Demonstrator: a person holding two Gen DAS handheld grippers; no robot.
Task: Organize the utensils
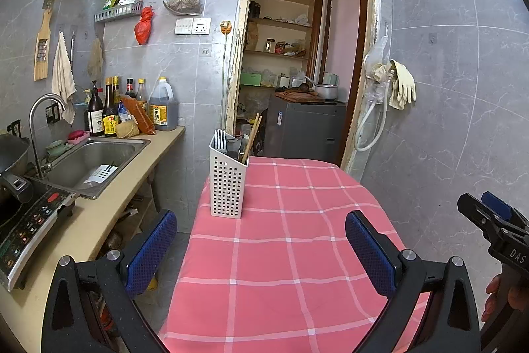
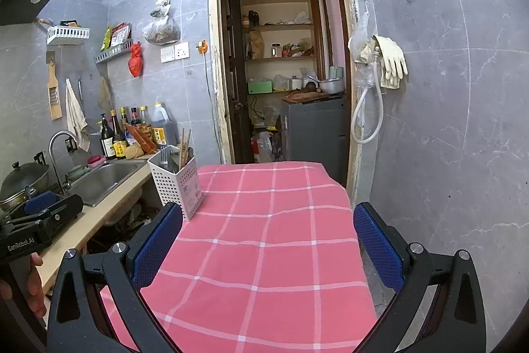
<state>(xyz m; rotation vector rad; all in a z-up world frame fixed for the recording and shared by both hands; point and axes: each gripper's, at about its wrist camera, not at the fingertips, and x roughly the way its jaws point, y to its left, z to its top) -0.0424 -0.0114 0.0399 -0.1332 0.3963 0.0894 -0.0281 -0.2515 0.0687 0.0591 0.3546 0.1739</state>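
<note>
Currently the table [image 1: 284, 253], draped in a pink checked cloth, carries only the white perforated utensil caddy [image 1: 227, 184], which stands upright near its far left corner, close to the edge on the sink side. Forks [image 1: 220, 139], chopsticks [image 1: 251, 134] and other handles, too crowded to identify, stand inside it. No loose utensils are visible on the cloth, so the sorting appears largely complete.

Principal risk, in my judgement: the caddy is tall, narrow and top-heavy, and sits on loose fabric beside an edge. A snag on the cloth or a sideways knock could tip it toward the gap between table and sink [image 1: 96, 159].

Nearby, the sink side holds a stove [image 1: 29, 220], a wok [image 2: 23, 181] and sauce bottles [image 1: 109, 114]. None obstructs the approach across the table.

Both tools are released: left tongs [image 1: 261, 248] and right tongs [image 2: 267, 245] stand wide apart, empty, hovering over the near end, well short of the caddy.
</note>
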